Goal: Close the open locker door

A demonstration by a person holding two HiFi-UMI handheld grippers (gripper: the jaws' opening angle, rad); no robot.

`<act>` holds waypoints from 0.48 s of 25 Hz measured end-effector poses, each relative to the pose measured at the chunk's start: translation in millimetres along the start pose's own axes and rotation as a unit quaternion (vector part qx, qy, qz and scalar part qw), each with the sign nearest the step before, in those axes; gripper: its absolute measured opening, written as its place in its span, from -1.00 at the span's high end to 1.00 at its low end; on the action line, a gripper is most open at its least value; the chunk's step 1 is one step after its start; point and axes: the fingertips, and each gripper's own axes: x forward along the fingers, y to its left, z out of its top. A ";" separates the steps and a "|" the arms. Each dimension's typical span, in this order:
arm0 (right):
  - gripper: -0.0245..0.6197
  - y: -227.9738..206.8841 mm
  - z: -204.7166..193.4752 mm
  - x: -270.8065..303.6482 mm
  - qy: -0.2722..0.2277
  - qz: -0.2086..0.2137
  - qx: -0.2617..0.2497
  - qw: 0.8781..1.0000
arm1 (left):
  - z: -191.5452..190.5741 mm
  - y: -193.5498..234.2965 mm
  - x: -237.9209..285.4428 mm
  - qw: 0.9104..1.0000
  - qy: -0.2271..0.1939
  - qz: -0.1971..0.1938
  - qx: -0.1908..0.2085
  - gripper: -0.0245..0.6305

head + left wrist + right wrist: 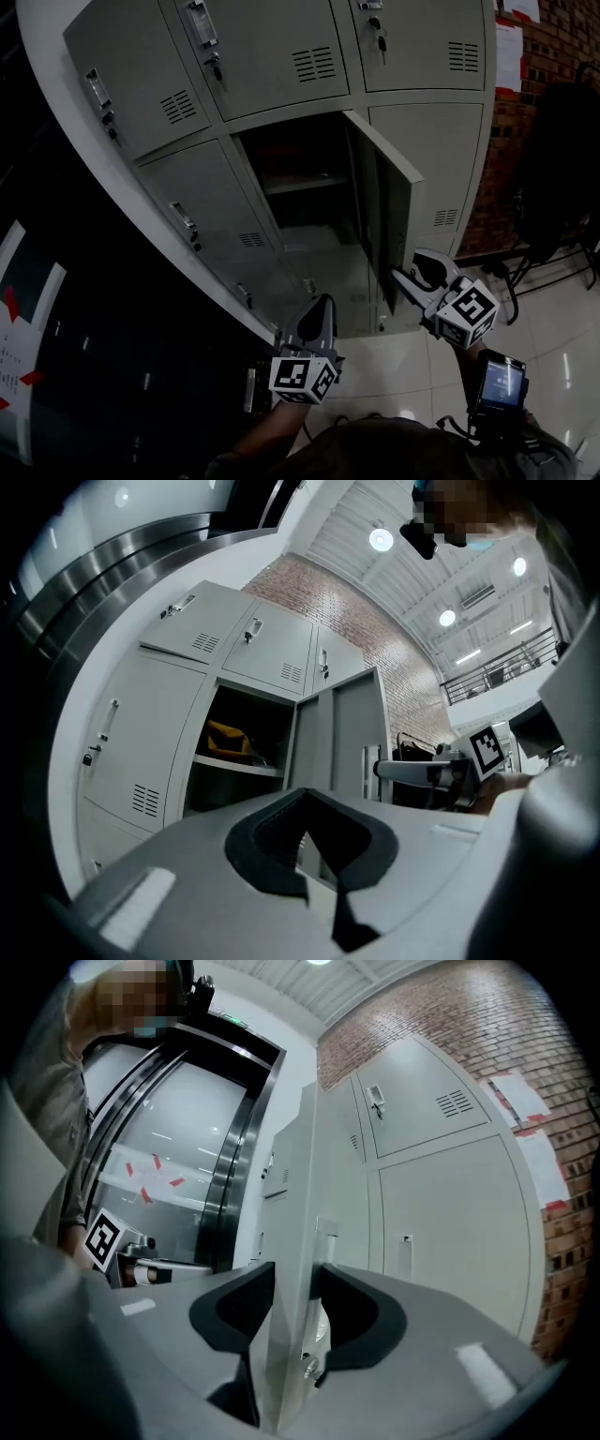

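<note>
My right hand-held gripper clamps the free edge of the open locker door; my left hand-held gripper is closed, holding nothing.

The left gripper, grey plastic with black pads and a marker cube, sits at 6 o'clock in the head view and points toward 12. Its jaws are together with nothing between them. The right gripper, of the same build, lies at 4 o'clock and is aimed toward 10. Its jaws are clamped across the edge of the grey metal locker door. The left forearm and right forearm rise from 6 o'clock.
</note>
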 end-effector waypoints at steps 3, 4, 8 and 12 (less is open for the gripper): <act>0.46 9.2 1.3 6.0 -0.001 0.016 0.001 1.000 | 1.2 3.5 -5.1 1.000 -0.001 0.010 0.004 0.94; 0.46 13.5 1.4 8.9 -0.001 0.022 0.001 1.000 | 1.5 6.0 -7.5 1.000 -0.001 0.013 0.006 0.94; 0.48 35.2 2.2 25.3 0.000 0.046 -0.003 0.999 | -0.8 23.0 -18.0 1.000 -0.001 0.024 0.014 0.94; 0.49 52.7 1.7 49.2 -0.005 0.055 -0.004 0.998 | 6.9 46.9 -24.8 0.999 -0.003 0.035 0.017 0.94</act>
